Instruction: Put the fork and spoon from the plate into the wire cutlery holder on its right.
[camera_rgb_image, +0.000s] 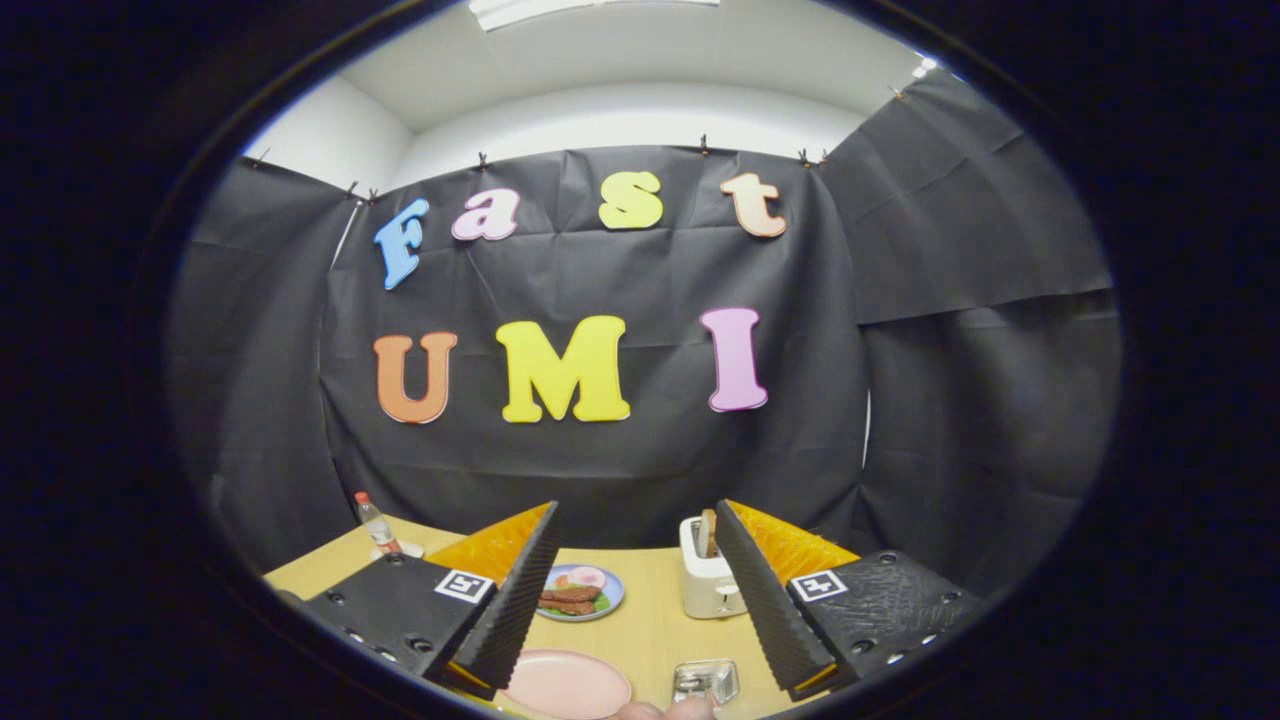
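Observation:
My gripper (636, 560) is open, held well above the wooden table (650, 620), with nothing between its fingers. Below and between the fingers lies a pink plate (566, 685); its top looks bare, and I can make out no fork or spoon on the part that shows. To the plate's right stands the small wire cutlery holder (706, 680), seen from above. I cannot tell what is inside the holder. A person's fingertips (665, 711) show at the table's near edge, just in front of the plate and the holder.
Farther back a blue plate (582, 592) carries food. A white toaster (708, 583) with a slice of bread in it stands by the right finger. A small bottle (377, 526) with a red cap stands at the table's far left corner.

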